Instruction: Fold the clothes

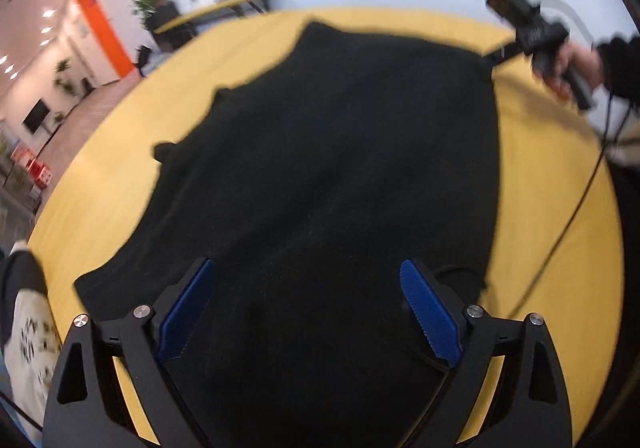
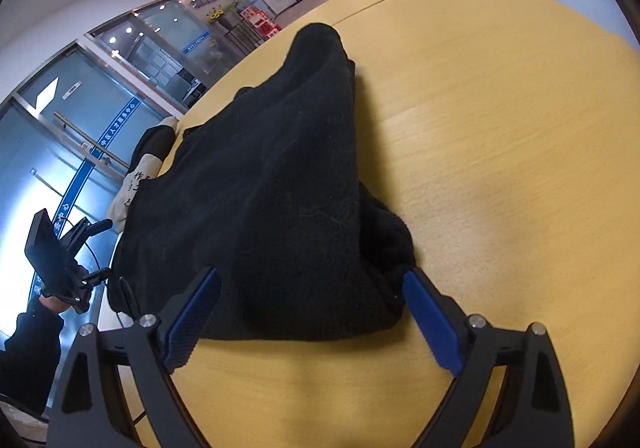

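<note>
Black garment (image 1: 328, 184) near edge hidden behind gripper frame; white printed cloth (image 1: 28, 332) blurred, cut off.

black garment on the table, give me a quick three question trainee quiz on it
1. True or false: the black garment lies on a yellow wooden table.
2. The left gripper is: A) clamped on cloth, B) open above the garment, C) out of view.
3. What lies past the table's edge beside the garment, seen from the right wrist?

Key:
1. True
2. B
3. A cream and black cloth with printed characters
</note>
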Available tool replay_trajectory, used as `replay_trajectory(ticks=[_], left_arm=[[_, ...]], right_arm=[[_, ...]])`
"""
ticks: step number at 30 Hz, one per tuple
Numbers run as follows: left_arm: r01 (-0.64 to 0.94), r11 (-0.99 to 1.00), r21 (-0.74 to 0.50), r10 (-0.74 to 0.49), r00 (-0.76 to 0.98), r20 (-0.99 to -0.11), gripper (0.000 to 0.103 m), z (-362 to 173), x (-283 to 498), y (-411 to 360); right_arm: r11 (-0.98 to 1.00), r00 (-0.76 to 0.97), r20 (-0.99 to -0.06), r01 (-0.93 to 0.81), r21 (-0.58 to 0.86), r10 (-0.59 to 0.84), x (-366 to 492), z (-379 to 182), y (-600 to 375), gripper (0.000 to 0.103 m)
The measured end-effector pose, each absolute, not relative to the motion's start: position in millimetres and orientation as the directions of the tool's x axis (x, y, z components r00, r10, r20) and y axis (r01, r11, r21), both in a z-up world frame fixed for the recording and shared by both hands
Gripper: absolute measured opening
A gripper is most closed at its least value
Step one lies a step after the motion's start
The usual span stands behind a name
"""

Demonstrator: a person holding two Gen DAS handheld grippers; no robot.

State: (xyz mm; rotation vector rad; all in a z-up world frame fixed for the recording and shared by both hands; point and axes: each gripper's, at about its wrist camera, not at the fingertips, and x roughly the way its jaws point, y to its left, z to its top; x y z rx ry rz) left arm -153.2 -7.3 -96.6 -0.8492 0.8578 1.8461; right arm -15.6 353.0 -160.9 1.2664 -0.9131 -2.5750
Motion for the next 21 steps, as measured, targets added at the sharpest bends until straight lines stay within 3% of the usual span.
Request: replay_trajectory(ticks=[3, 8, 10, 16, 21], left_arm=[[-0.929, -0.324, 0.182, 0.395, -0.307, -0.866, 0.092, -124.1, -167.8, 2.6], [-0.937, -0.339, 0.08, 0.469, -0.242, -0.85, 0.096, -133.0, -178.3, -1.1], [-0.934, -0.352, 0.064, 0.49, -0.242, -0.837, 0.098, -135.5, -177.2, -1.5], [-0.911, -0.408, 0.057, 0.496, -0.274, -0.824, 0.101, -137.2, -164.5, 14.6], [-0.9, -0.435, 0.033, 0.524, -0.282, -0.804, 0.1, -136.9, -144.3, 61.7]], right_arm=[[-0.83, -0.627, -0.693, -0.131, 0.543, -0.354, -23.4, -162.7, 346.6, 0.082], [-0.83, -0.578, -0.72, -0.126, 0.543, -0.383, -31.8, -166.0, 344.1, 0.042], [-0.823, -0.578, -0.715, -0.126, 0.554, -0.393, -31.5, -166.4, 341.2, 0.033], [-0.826, -0.731, -0.583, -0.047, 0.561, -0.354, -30.3, -112.4, 331.6, 0.024], [-0.875, -0.804, -0.472, 0.116, 0.47, -0.361, -47.1, -26.0, 312.2, 0.021]])
